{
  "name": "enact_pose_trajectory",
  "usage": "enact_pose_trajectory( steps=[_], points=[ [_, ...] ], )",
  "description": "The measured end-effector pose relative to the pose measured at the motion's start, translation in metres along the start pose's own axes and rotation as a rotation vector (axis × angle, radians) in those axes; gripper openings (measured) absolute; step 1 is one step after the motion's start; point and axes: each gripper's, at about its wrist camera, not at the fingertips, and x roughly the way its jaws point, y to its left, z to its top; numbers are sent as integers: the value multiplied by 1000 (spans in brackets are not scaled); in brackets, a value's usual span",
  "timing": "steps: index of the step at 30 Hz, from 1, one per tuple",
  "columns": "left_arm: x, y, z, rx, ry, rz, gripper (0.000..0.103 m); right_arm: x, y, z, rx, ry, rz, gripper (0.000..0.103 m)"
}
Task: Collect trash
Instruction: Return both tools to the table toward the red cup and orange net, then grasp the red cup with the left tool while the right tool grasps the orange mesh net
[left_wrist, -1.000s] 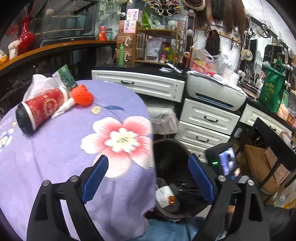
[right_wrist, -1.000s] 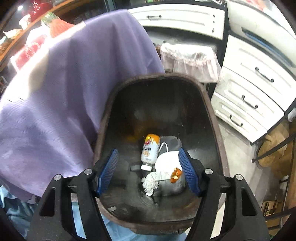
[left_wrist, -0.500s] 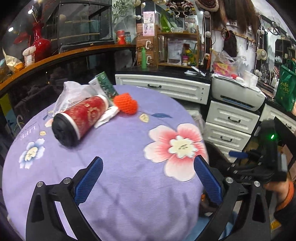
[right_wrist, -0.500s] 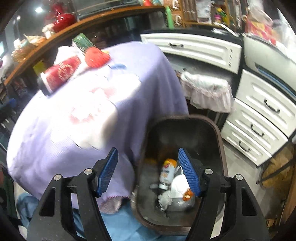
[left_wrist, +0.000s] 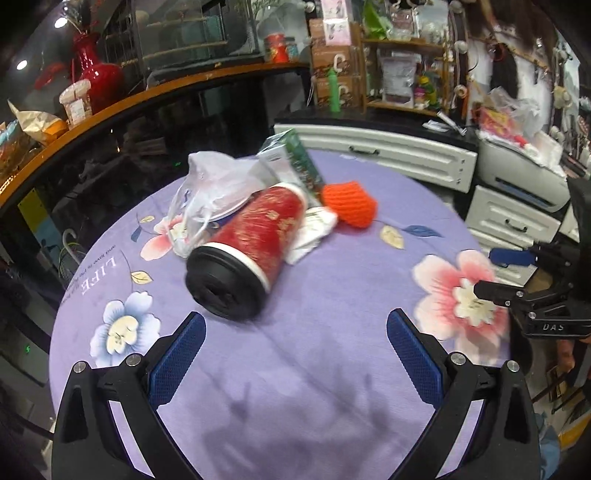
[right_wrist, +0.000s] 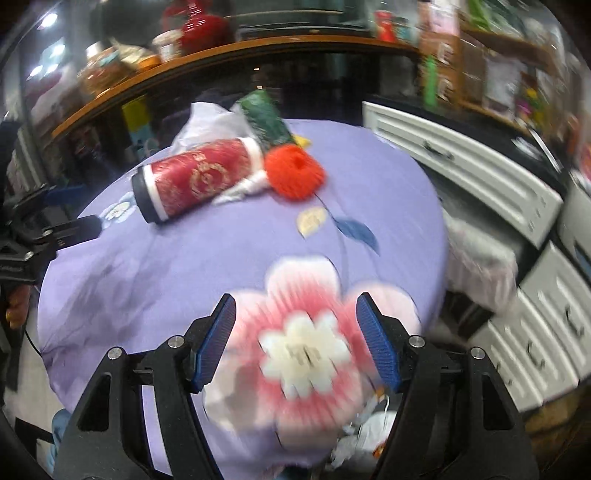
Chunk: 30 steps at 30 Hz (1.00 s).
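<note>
One round table (left_wrist: 332, 387) under a purple flowered cloth fills both our views. At centre left in the left view lies a red cup (left_wrist: 255, 245) on its side, black lid toward us, against a clear bag (left_wrist: 214, 184), a green box (left_wrist: 303, 162) and an orange knit (left_wrist: 349, 203). Our left gripper (left_wrist: 295, 354) gapes empty, its jaws just widened; our right gripper (right_wrist: 295, 339) is parted, empty too.
</note>
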Motion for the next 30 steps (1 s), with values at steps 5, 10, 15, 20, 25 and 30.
enact_pose_trajectory(
  steps=[5, 10, 15, 20, 25, 30],
  points=[
    [28, 13, 22, 95, 68, 41, 97, 34, 15, 36, -82, 13, 12, 68],
    [57, 23, 48, 152, 150, 31, 97, 66, 22, 75, -147, 9, -16, 66],
    [83, 31, 65, 141, 216, -6, 97, 98, 21, 105, -188, 9, -44, 64],
    [106, 32, 75, 149, 271, -10, 97, 131, 17, 118, -199, 49, -66, 60],
    [127, 27, 83, 182, 328, 4, 97, 146, 11, 119, -183, 79, -64, 22],
    [143, 20, 92, 231, 366, 22, 97, 126, 4, 113, -155, 54, -21, 15]
  ],
)
